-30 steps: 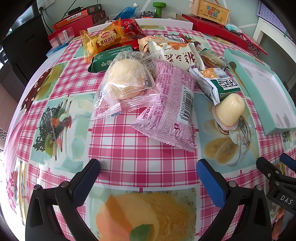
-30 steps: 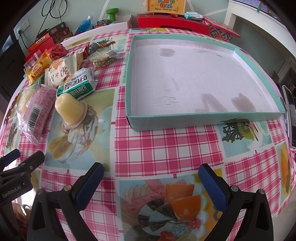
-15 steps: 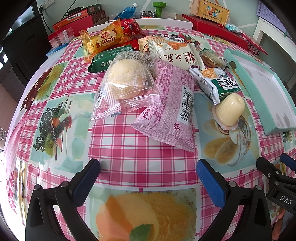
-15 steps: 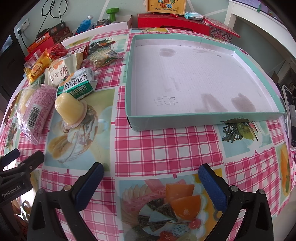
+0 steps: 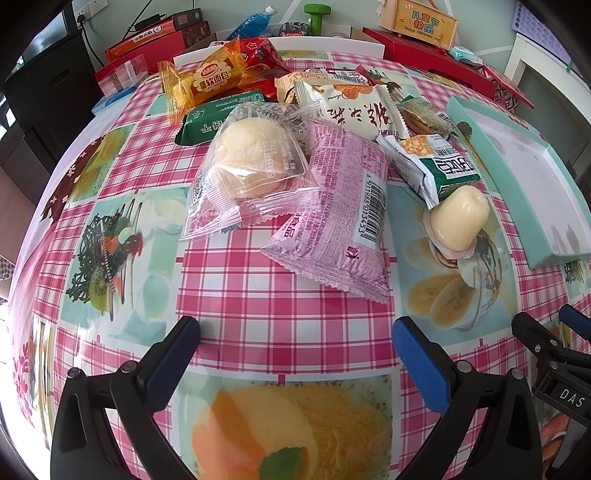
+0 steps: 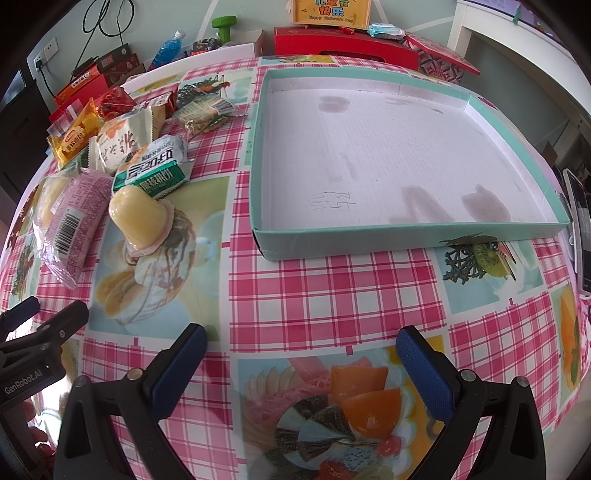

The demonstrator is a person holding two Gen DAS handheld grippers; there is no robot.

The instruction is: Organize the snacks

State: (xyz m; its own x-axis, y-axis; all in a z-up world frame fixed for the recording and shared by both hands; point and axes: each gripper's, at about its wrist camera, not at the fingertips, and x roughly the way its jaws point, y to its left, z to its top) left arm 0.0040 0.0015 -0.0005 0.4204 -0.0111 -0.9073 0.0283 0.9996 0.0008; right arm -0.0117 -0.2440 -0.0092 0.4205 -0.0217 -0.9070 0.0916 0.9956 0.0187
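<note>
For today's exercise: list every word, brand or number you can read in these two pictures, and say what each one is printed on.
"DAS": right gripper, label partly cut off.
"GenRobot.AI": left gripper.
"6 911988 013453": barcode on the pink packet.
"软面包": orange packet.
"儿童节快乐": wooden box.
"Happy Children's Day": same box, right view.
Green-white packet and cream packet: characters upside down, not legible. Fine print elsewhere too small.

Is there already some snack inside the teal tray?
No, the teal tray holds nothing; its white floor is bare, with only stains and scribbles.
</note>
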